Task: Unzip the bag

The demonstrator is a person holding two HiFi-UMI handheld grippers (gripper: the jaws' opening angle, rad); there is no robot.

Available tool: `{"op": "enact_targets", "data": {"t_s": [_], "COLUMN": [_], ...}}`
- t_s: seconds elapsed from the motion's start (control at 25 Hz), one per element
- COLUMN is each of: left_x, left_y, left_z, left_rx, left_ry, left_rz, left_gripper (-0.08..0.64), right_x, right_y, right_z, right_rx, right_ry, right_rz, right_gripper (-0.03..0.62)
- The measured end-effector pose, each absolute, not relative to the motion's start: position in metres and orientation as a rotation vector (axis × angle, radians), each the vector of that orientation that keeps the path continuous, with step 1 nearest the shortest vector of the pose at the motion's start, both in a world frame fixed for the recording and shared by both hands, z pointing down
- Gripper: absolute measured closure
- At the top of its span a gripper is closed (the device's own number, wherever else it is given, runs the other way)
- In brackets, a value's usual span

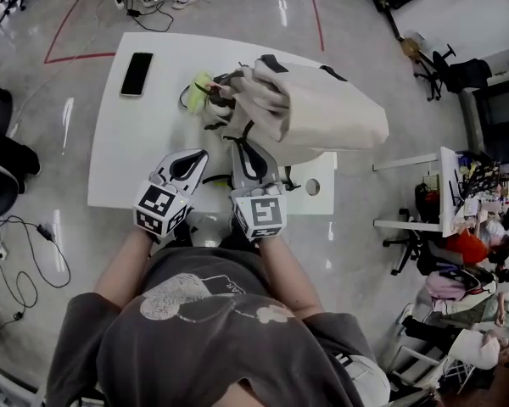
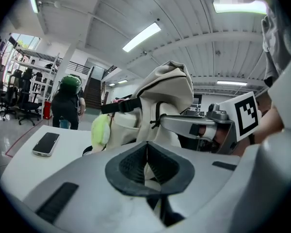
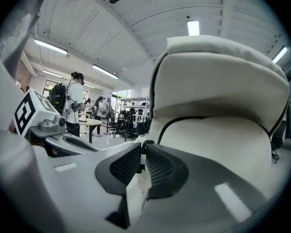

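Note:
A cream backpack [image 1: 331, 108] with black straps lies on the white table [image 1: 127, 159], a yellow-green plush [image 1: 199, 87] at its left end. My right gripper [image 1: 244, 149] reaches the bag's near side. In the right gripper view the bag [image 3: 223, 130] fills the picture, and the right gripper [image 3: 144, 147] is shut on a small black zipper pull [image 3: 146, 143] where the black zipper line [image 3: 184, 120] begins. My left gripper [image 1: 192, 158] hovers just left of it, shut [image 2: 146, 147], with cream fabric showing behind the pads; I cannot tell if it pinches any. The bag [image 2: 167, 89] rises ahead of it.
A black phone [image 1: 137, 73] lies at the table's far left. A round hole [image 1: 312, 186] sits in the near right part of the tabletop. Cables [image 1: 17, 261] trail on the floor at left. Chairs, desks and seated people [image 1: 467, 253] are off to the right.

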State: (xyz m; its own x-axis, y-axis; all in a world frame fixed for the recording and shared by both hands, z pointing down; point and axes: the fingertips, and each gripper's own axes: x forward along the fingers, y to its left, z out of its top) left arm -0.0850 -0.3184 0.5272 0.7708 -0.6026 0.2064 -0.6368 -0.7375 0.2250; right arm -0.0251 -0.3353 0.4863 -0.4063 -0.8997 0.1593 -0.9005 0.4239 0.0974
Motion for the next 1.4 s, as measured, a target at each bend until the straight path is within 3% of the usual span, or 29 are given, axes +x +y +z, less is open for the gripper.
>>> {"op": "enact_targets", "data": {"t_s": [0.2, 0.28, 0.68, 0.8, 1.08, 1.4], "left_x": [-0.053, -0.039, -0.004, 0.004, 0.008, 0.009], "left_y": [-0.323, -0.325, -0.34, -0.349, -0.353, -0.346], "left_z": [0.525, 0.526, 0.504, 0.494, 0.495, 0.492], "left_rx": [2.708, 2.717, 2.849, 2.878, 2.81, 2.815], "left_ry": [-0.957, -0.941, -1.065, -1.129, -1.156, -1.148], "left_rz": [0.204, 0.216, 0.283, 0.307, 0.258, 0.268], "left_gripper": [0.549, 0.48, 0.407, 0.41, 0.509, 0.532], "right_x": [-0.018, -0.018, -0.018, -0.014, 0.009, 0.045], "right_y": [-0.336, -0.336, -0.345, -0.346, -0.347, -0.347], "right_z": [0.476, 0.47, 0.432, 0.418, 0.404, 0.392], "right_rx": [1.503, 1.469, 1.377, 1.382, 1.42, 1.591], "right_ry": [-2.561, -2.604, -2.738, -2.78, -2.789, -2.771], "right_rz": [0.01, 0.022, 0.035, 0.04, 0.0, -0.067], "right_gripper": [0.561, 0.561, 0.562, 0.561, 0.563, 0.563]}}
